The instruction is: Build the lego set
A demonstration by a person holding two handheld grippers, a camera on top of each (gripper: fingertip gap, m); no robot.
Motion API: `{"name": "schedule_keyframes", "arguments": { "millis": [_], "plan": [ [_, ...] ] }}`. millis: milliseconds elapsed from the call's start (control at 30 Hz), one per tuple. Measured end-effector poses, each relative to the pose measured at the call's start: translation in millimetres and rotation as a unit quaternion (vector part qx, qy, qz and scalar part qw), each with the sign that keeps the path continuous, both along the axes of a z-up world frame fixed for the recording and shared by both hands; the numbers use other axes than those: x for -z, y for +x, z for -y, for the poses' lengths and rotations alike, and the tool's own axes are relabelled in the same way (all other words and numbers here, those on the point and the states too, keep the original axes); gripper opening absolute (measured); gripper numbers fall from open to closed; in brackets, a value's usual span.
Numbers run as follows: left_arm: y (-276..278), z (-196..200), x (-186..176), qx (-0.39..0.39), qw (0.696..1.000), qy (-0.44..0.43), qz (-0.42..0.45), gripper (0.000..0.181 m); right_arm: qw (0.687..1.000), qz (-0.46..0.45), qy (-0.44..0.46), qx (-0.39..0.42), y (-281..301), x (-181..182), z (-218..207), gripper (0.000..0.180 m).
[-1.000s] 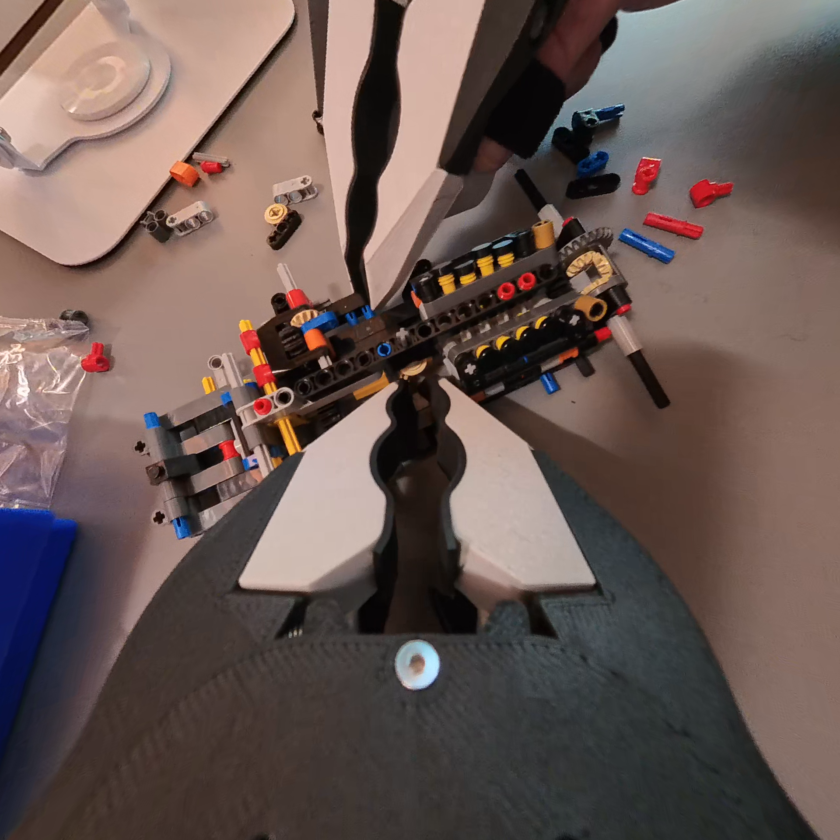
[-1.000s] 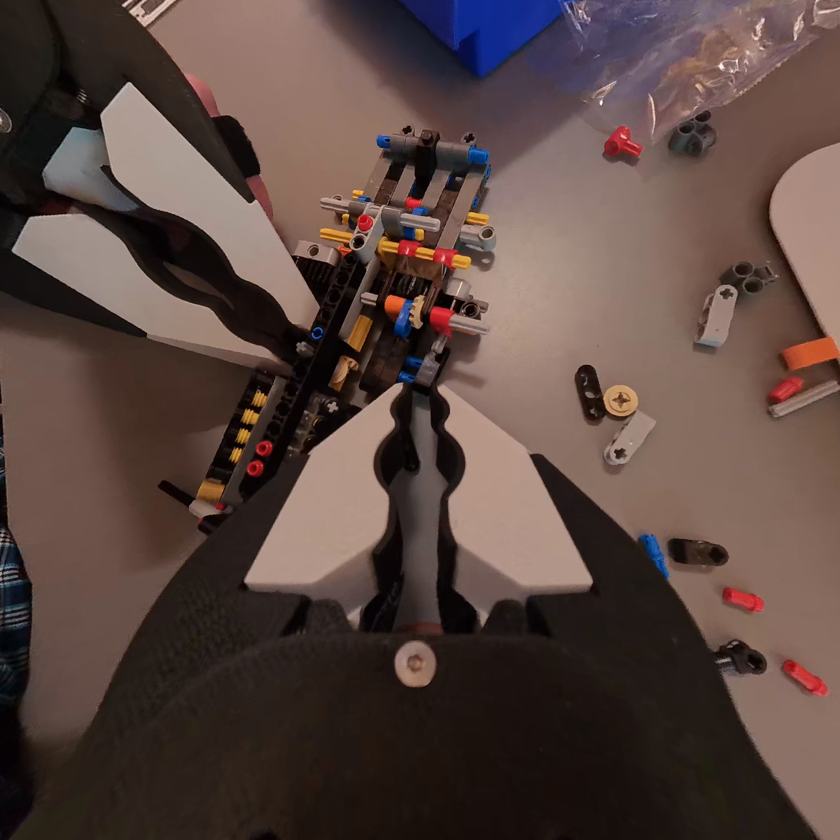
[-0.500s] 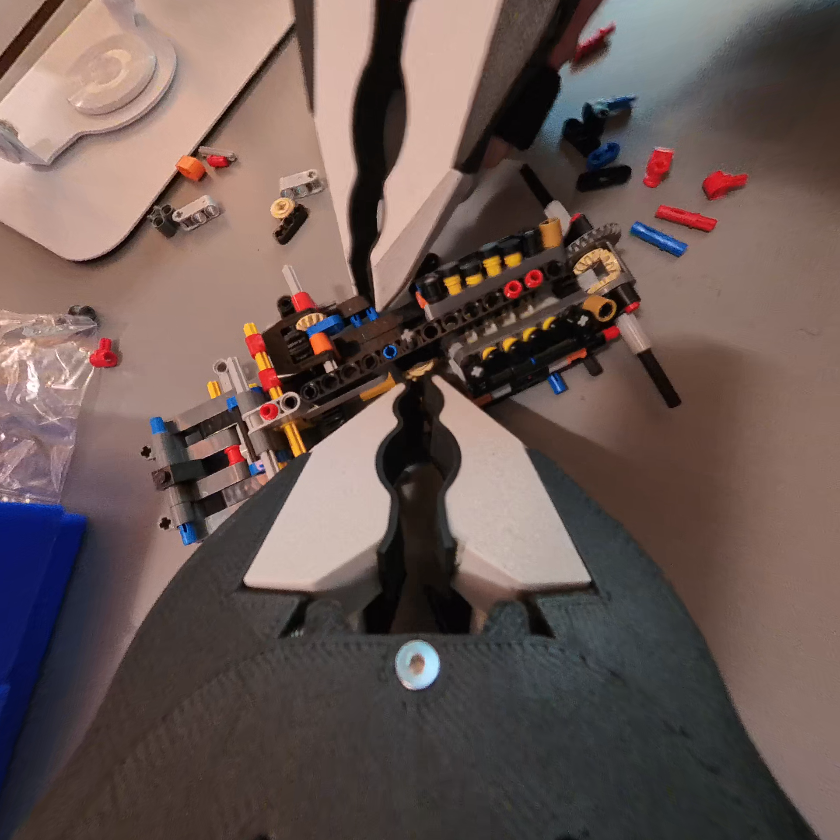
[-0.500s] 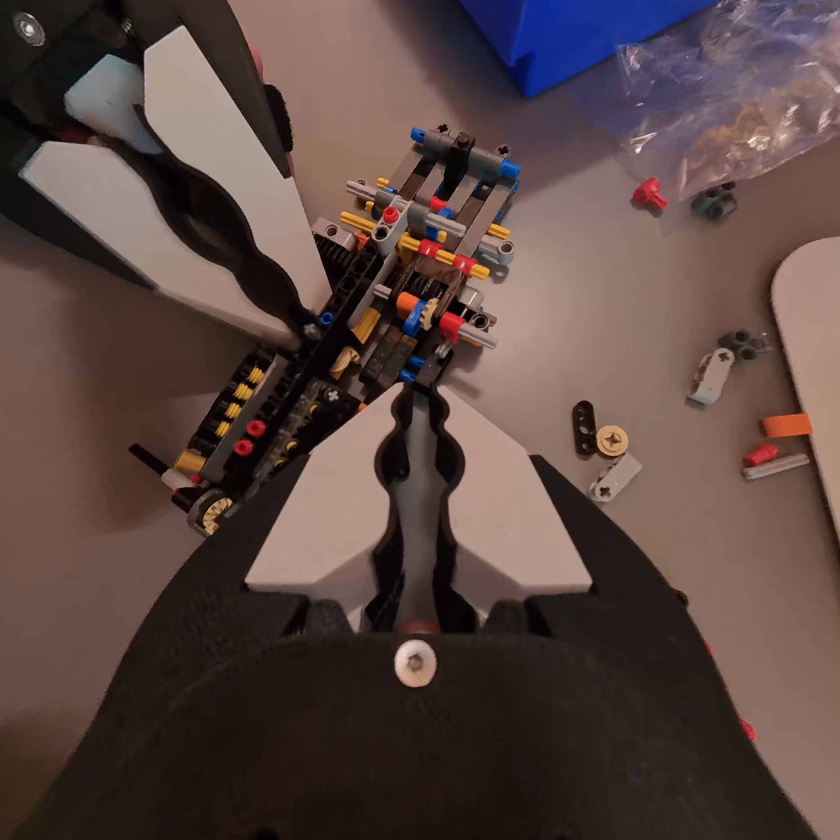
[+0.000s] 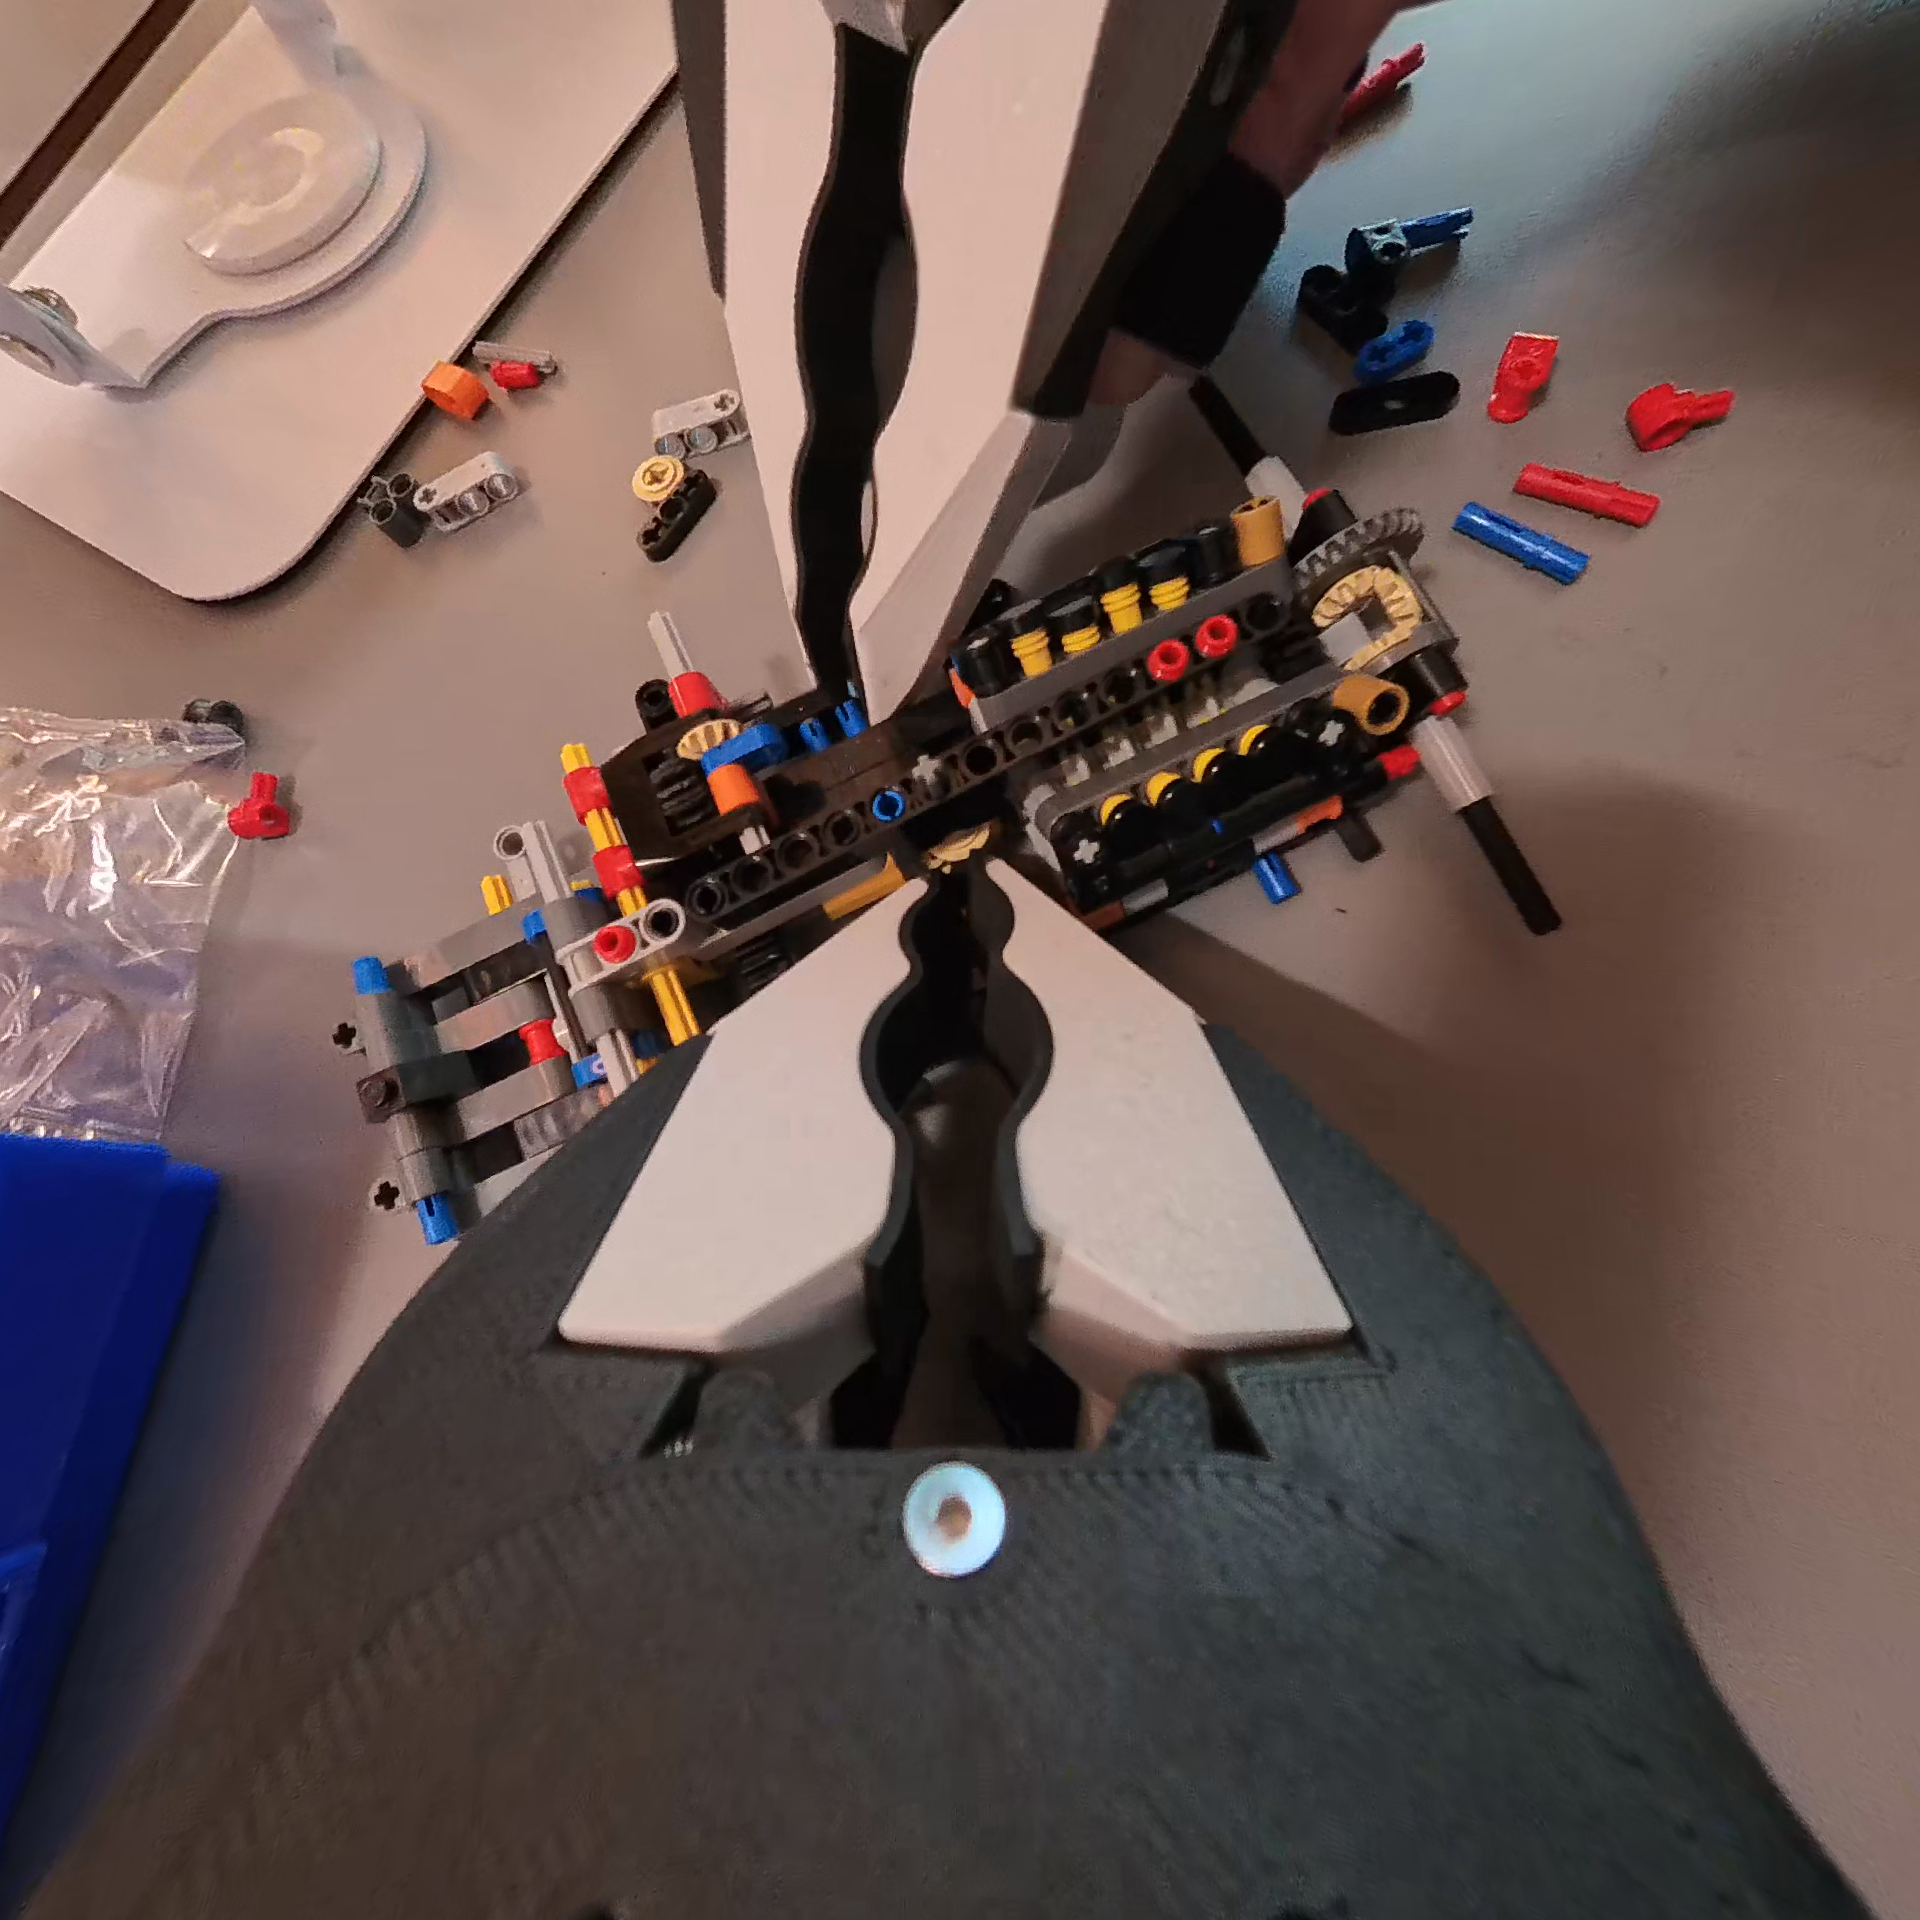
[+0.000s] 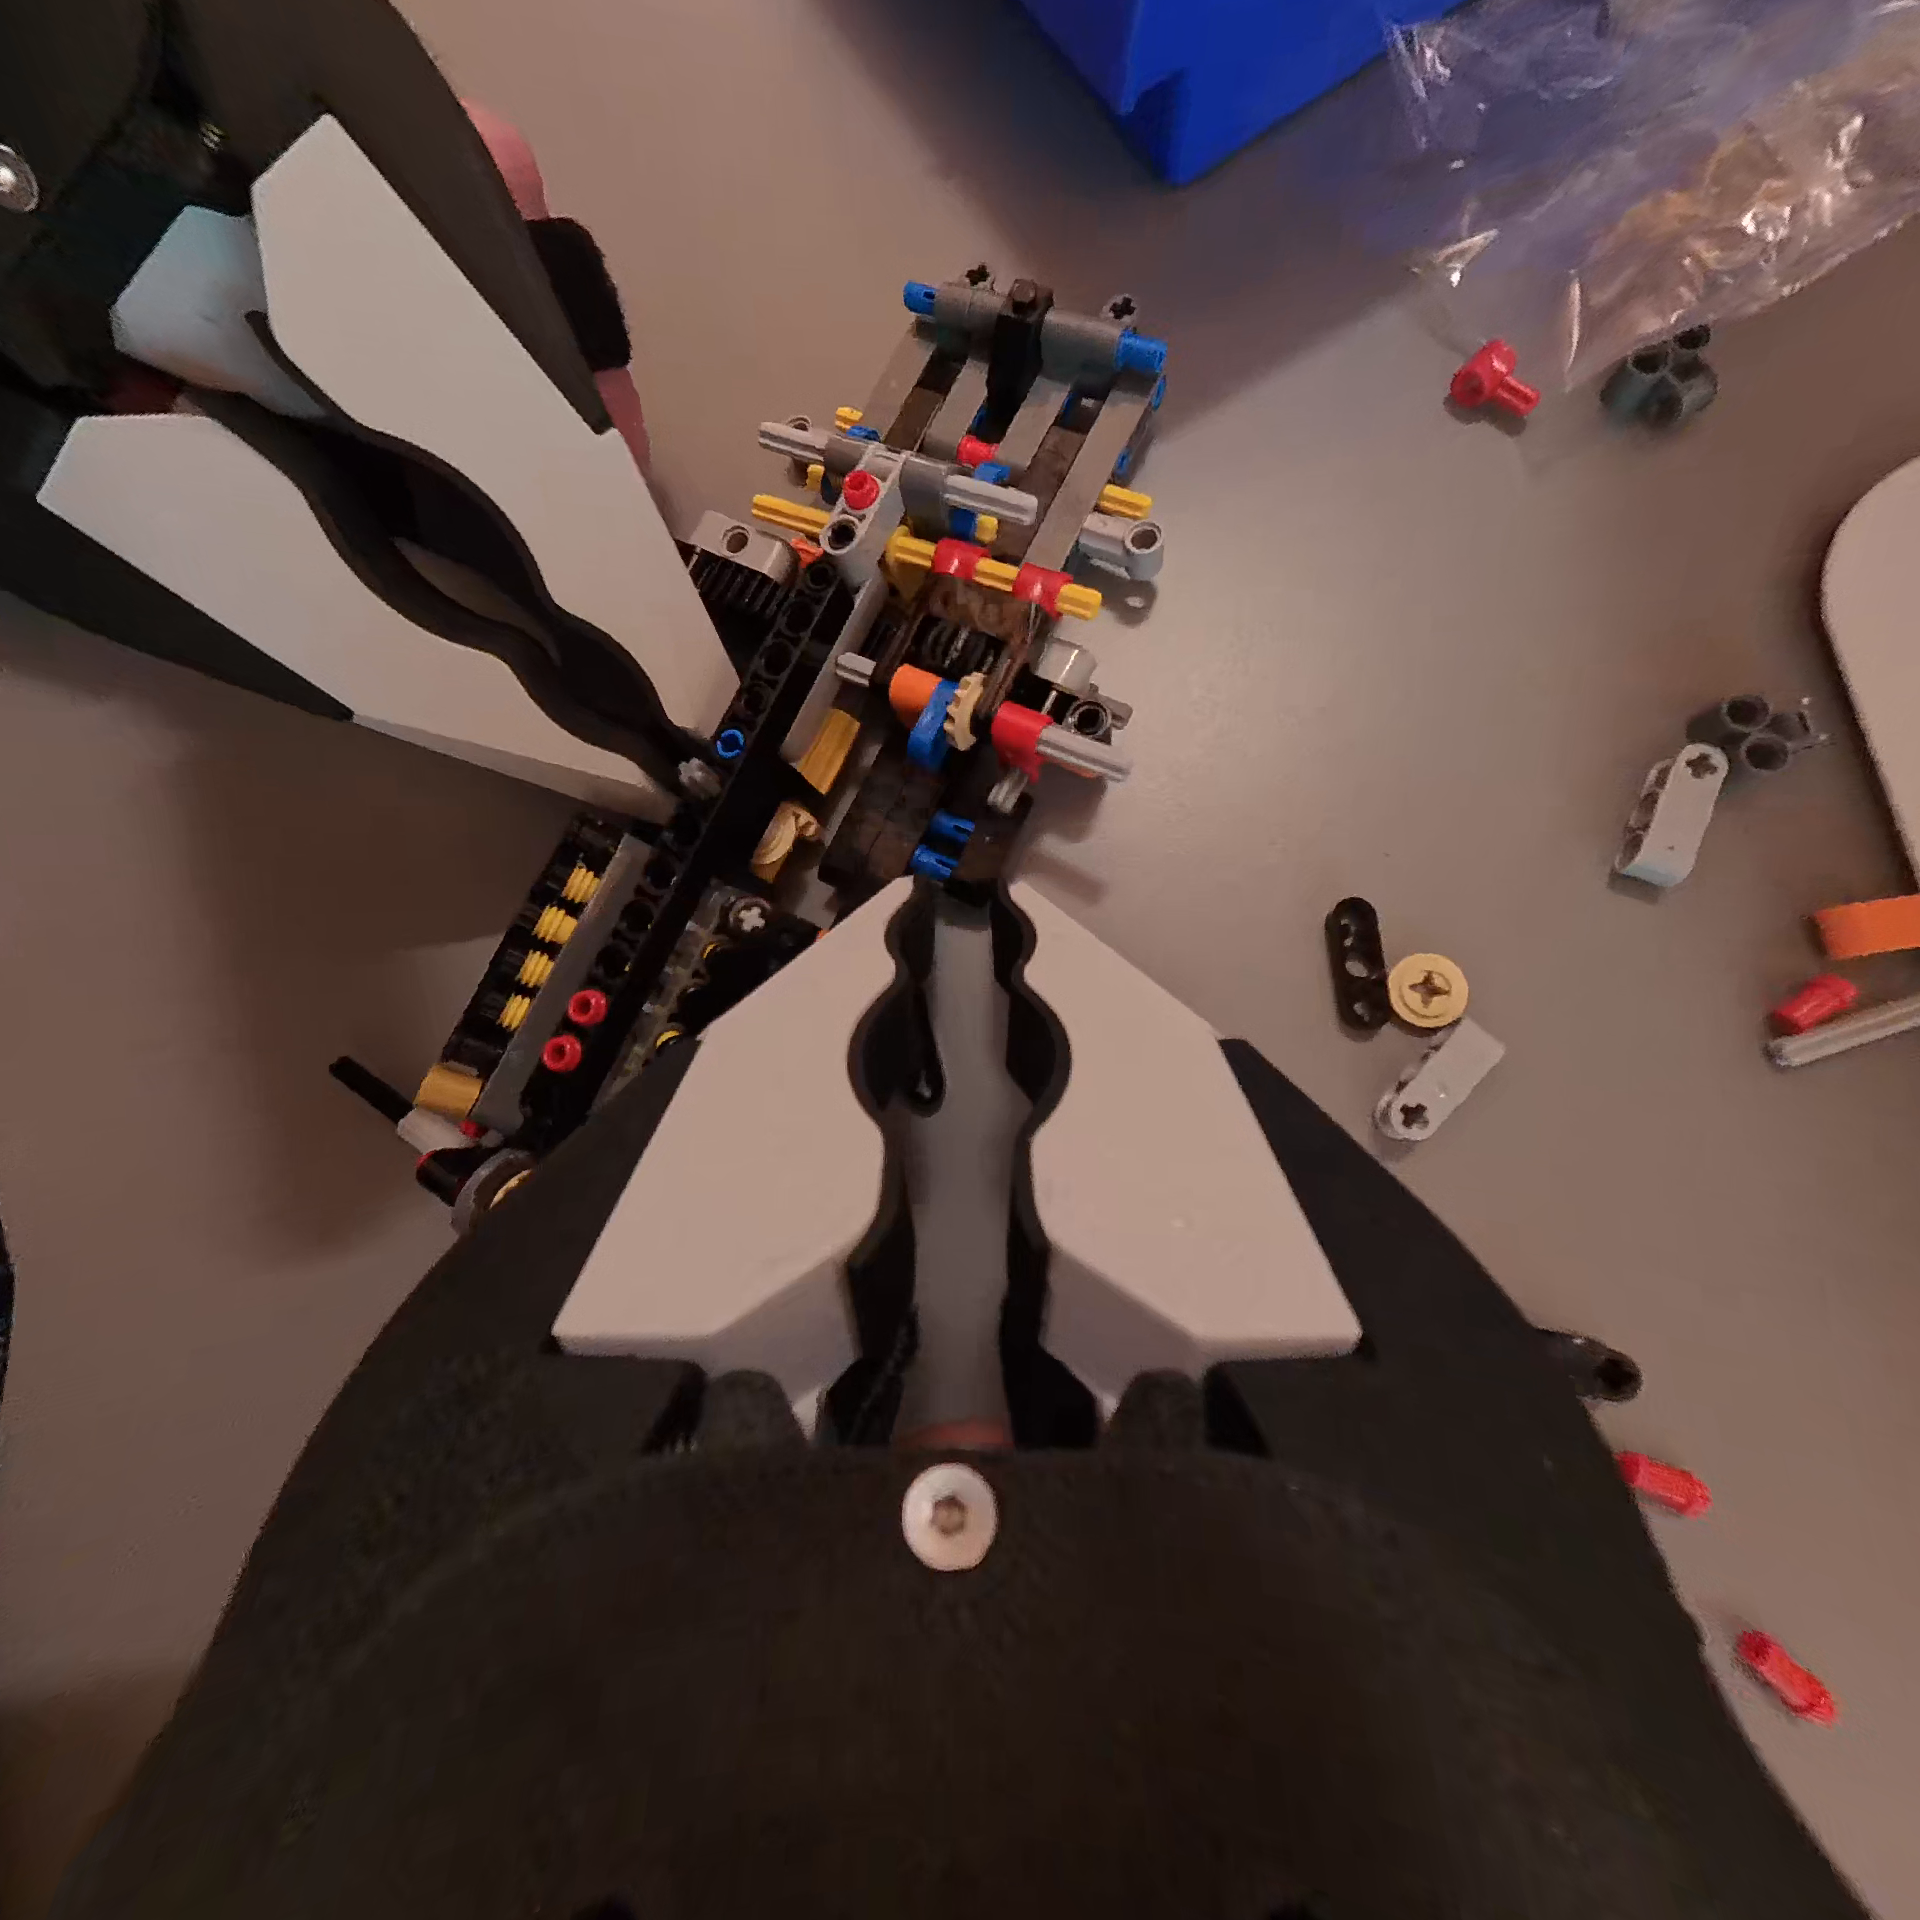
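The partly built lego model [image 5: 997, 748], a long frame of black and grey beams with yellow, red and blue pins, lies on the grey table. My left gripper [image 5: 961, 883] is shut on its near edge, by a tan gear. My right gripper [image 5: 844, 688] comes in from the far side and is shut on the opposite edge. In the right wrist view the model [image 6: 935, 644] runs away from me. There my right gripper [image 6: 951, 891] pinches its near end beside two blue pins, and my left gripper [image 6: 677, 771] pinches the black beam from the left.
Loose red, blue and black pins [image 5: 1584, 494] lie to the right of the model, and grey and black connectors [image 5: 468, 494] to the far left. A white base plate [image 5: 208, 343], a clear plastic bag [image 5: 94, 894] and a blue box [image 5: 73, 1351] stand on the left. A person's hand [image 5: 1195, 301] holds the right gripper. There is about 4 cm between the tips of the two grippers.
Both grippers keep their hold on the model. The model and grippers have shifted and turned slightly over the table; the blue box and bag have slid further into the right wrist view.
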State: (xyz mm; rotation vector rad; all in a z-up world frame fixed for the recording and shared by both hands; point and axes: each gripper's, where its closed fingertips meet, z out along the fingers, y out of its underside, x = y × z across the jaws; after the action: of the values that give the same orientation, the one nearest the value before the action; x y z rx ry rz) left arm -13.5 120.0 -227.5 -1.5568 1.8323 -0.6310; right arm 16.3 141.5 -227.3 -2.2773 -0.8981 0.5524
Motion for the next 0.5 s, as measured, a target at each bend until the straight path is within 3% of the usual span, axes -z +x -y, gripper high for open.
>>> {"name": "schedule_keyframes", "arguments": {
  "millis": [300,400,500],
  "plan": [
    [0.0,-0.2,0.0,-0.001,1.0,0.009,0.0,0.002,0.998,0.046,0.037,-0.004,0.2,-7.3,-1.7,0.004],
    [2.5,0.6,0.0,0.003,1.0,0.014,0.001,0.002,0.999,0.014,0.014,-0.041,-25.7,-10.8,6.7,0.0],
    [2.9,0.3,0.1,0.002,1.0,0.015,0.002,0.002,0.998,0.043,0.046,-0.02,-7.8,-21.2,-2.3,0.0]
  ]
}}
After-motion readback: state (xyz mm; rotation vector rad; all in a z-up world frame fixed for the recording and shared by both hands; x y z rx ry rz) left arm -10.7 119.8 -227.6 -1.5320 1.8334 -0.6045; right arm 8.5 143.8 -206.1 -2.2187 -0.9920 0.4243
